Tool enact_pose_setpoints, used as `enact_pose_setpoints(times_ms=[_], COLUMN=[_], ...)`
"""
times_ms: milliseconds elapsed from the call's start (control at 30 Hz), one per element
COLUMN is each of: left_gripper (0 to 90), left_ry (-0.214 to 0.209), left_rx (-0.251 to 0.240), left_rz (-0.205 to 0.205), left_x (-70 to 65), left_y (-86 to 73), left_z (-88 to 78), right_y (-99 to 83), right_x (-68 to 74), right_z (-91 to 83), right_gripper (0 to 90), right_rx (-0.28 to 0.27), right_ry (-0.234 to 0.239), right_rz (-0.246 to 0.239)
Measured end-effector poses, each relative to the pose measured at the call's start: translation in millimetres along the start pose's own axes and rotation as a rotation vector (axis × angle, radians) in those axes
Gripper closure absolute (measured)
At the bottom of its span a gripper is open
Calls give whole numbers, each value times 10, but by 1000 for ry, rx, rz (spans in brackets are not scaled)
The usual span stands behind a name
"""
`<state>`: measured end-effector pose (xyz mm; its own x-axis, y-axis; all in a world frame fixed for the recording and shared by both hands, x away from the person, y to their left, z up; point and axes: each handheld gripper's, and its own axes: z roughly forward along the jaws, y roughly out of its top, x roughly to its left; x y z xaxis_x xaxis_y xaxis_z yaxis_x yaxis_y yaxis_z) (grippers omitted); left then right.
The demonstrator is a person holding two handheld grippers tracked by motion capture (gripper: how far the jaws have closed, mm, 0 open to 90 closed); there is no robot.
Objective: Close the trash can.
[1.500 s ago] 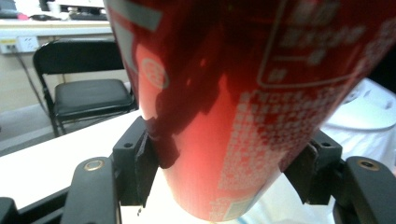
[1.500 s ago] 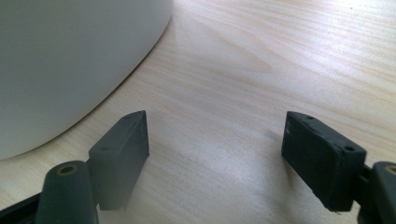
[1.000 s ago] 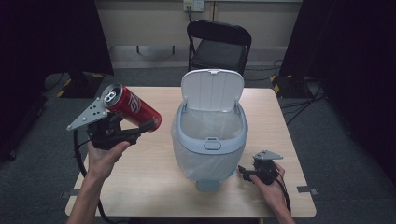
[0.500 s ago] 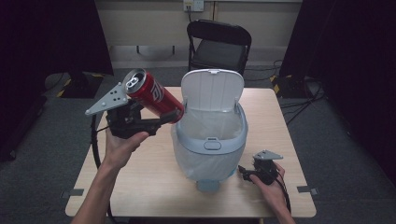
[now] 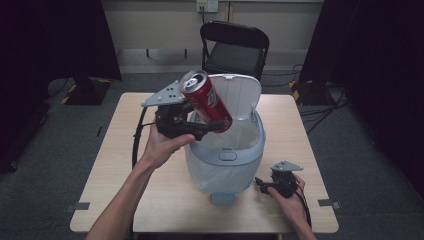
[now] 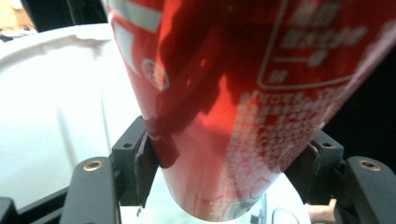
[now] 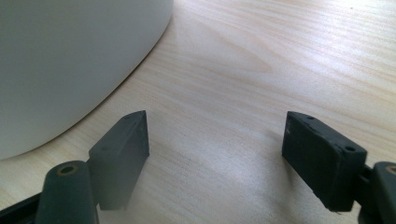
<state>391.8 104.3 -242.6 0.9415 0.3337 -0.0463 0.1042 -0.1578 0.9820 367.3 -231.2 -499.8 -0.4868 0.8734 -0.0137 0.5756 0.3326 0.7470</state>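
A red drink can is tilted over the rim of a pale blue bin whose white lid stands up. My left gripper is shut on the can; in the left gripper view both pads press the can from either side, with the white bin lid behind. My right gripper rests low on the table at the bin's right foot, open with nothing between its jaws. In the right gripper view, bare wood lies between its fingers, and the bin wall curves at the left.
The bin stands on a light wooden table with a clear plastic liner inside. A black folding chair stands behind the table's far edge. Cables trail from both grippers. Grey carpet surrounds the table.
My left hand has carried the can rightward and slightly up, from left of the bin to over its open mouth. The right hand has stayed put.
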Motion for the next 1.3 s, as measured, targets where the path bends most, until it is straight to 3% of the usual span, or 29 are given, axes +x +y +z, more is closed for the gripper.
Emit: enact_pose_setpoints(times_ms=[133, 267, 400, 567, 767, 933, 1133, 1200, 1300], left_gripper=[332, 265, 240, 290, 323, 371, 380, 375, 375], left_ry=[-6, -19, -4, 58, 135, 212, 304, 330, 358], left_rx=[83, 102, 97, 76, 52, 46, -10, -29, -54], left_rz=[-1, -12, -12, -20, -70, -106, -152, -141, -161], left_x=[57, 81, 91, 157, 357, 567, 777, 807, 889], left_y=[25, 4, -34, -136, -263, -277, -172, -115, -42], left_z=[189, 259, 197, -18, -334, -512, -571, -564, -547], right_y=[0, 0, 0, 1, 1, 1, 1, 1, 1], right_x=[0, 0, 0, 1, 2, 2, 2, 2, 2], right_z=[0, 0, 0, 1, 1, 1, 3, 3, 3], right_gripper=[217, 216, 211, 210, 210, 210, 209, 209, 209], right_rx=[0, 0, 1, 1, 1, 1, 1, 1, 1], right_ry=[1, 2, 3, 5, 5, 4, 5, 5, 5], right_rz=[0, 0, 0, -1, 0, 0, 0, 0, 0])
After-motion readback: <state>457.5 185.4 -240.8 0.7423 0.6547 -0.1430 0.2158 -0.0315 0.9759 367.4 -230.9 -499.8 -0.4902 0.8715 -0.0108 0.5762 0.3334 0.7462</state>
